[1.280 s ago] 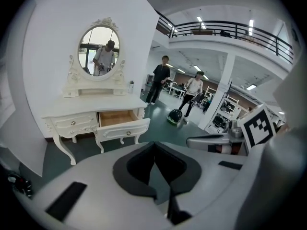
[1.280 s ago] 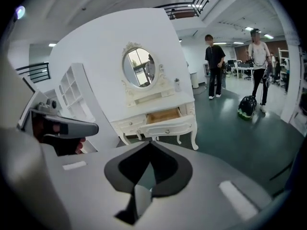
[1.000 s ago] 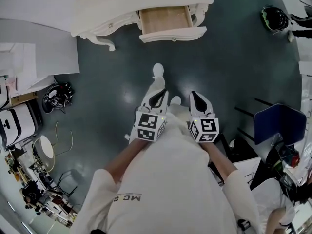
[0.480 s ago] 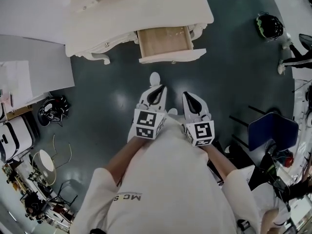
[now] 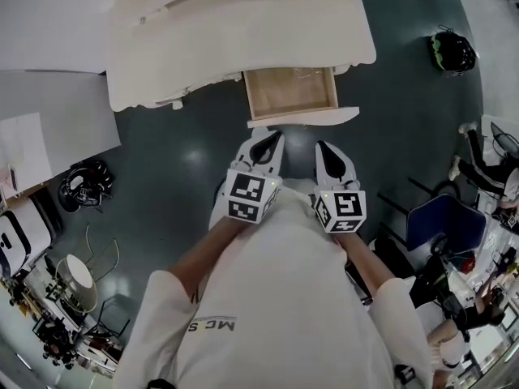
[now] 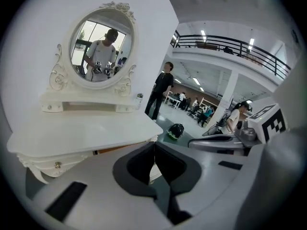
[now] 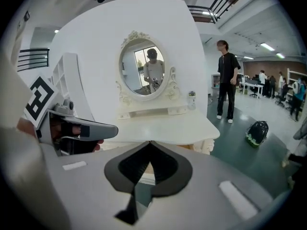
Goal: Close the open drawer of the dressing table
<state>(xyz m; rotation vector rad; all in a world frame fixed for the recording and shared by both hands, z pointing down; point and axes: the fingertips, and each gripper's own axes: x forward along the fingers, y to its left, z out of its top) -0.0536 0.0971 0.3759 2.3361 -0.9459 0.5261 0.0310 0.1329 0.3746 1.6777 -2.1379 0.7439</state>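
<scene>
White-painted wood: the dressing table [image 5: 235, 31] spans the top of the head view, on a dark grey-green floor [image 5: 178, 160]. Its drawer [image 5: 292, 93] stands open, pulled out from under the surface toward me. The drawer's raw wooden inside shows, and its white front panel [image 5: 302, 117] is the part nearest my hands.

My left gripper [image 5: 272, 136] points at the left half of that front panel, with its tip just beside the panel's edge. I cannot tell whether it touches. In the left gripper view my fingers [image 6: 144, 162] are clenched, their dark pads meeting along one line with nothing between them.

My right gripper [image 5: 324, 147] lies level with the left and near it, aimed at the panel's right half from a little short of it. In the right gripper view these fingers [image 7: 165, 164] are also pressed together at the tips and hold nothing.

Each gripper carries a marker cube [image 5: 251, 197] at its rear, close against my white shirt [image 5: 276, 298].

An oval mirror [image 7: 142, 67] in a carved white frame rises from the back of the surface. To the right of the table, a black and green helmet [image 5: 452, 51] lies on the floor, well apart from the drawer. Near it, the right gripper view shows a person in dark clothes [image 7: 227, 80] standing.
</scene>
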